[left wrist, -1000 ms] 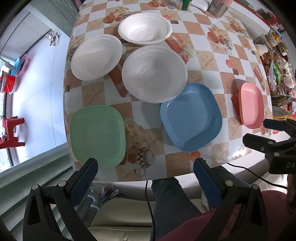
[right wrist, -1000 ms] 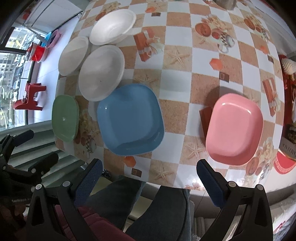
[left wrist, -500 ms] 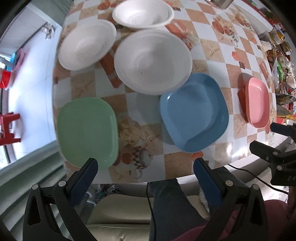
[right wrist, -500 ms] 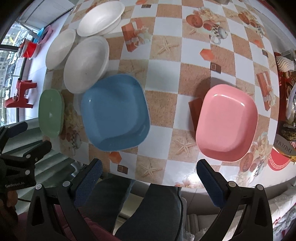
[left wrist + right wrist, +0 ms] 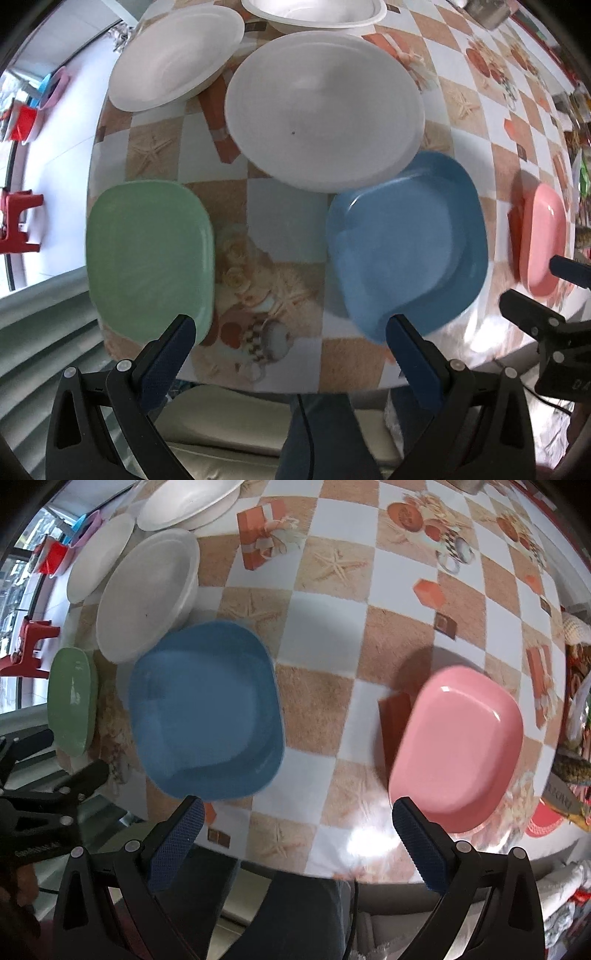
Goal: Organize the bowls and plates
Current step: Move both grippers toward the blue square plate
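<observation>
While nothing is held yet, stock on the counter (image 5: 325, 635) is listed as follows.

- Green plate (image 5: 147, 254): near left edge, close to the counter lip, apart from the rest.
- Blue plate (image 5: 406, 240): centre-front; its far corner appears tucked under the rim of the lg white bowl (image 5: 325, 107).
- Pink plate (image 5: 458, 749): front right, well apart from the blue one.
- White plate (image 5: 173, 59) and 2nd white bowl (image 5: 314, 11): far left, beside the lg bowl.
- Left gripper (image 5: 284, 358): fingers spread wide, empty, hung over the front edge between green and blue.
- Right gripper (image 5: 295, 842): fingers likewise spread, empty, between blue and pink.

Risks, as judged:
- Blue plate pulled w/o lifting: the lg bowl may be dragged or tipped, since overlap is seen there.
- Smooth, glossy rims: a shallow pinch could slip, and a plate could be dropped off the near edge.
- Green plate nudged outward: could be pushed off the counter.
- Both frames are blurred; exact contact at the blue/white overlap cannot be confirmed.
</observation>
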Action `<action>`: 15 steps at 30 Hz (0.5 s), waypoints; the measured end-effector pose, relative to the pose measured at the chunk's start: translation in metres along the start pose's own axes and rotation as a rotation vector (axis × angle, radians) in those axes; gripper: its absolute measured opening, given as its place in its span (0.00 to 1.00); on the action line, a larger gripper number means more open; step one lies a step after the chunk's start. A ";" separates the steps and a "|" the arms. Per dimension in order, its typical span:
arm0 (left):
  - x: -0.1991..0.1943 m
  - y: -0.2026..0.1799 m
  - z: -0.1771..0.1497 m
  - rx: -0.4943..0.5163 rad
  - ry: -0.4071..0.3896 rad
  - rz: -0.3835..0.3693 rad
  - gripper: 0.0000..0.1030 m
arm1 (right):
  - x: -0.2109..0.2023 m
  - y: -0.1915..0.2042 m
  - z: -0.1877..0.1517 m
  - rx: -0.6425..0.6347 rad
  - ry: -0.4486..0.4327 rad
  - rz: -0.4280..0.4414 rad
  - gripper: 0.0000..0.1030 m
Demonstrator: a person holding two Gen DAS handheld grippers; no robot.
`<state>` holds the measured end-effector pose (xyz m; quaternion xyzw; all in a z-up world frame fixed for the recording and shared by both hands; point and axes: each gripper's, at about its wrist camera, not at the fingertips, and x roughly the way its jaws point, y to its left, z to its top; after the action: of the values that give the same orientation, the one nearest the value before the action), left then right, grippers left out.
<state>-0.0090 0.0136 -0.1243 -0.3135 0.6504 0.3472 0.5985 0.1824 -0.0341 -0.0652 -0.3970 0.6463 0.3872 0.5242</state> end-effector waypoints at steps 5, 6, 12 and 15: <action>0.015 -0.001 0.002 -0.033 -0.022 0.003 1.00 | 0.010 -0.002 0.023 0.008 -0.026 0.011 0.99; 0.018 0.000 0.001 -0.042 -0.028 0.002 1.00 | 0.012 -0.002 0.027 0.008 -0.032 0.009 0.99; 0.033 -0.005 -0.002 -0.053 -0.026 0.045 1.00 | 0.031 0.002 0.047 -0.010 -0.035 0.006 0.99; 0.037 -0.005 -0.007 -0.059 -0.013 0.052 1.00 | 0.042 0.003 0.051 -0.020 -0.029 0.005 0.99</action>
<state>-0.0118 0.0055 -0.1613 -0.3120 0.6437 0.3838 0.5840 0.1927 0.0092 -0.1137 -0.3950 0.6357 0.4006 0.5286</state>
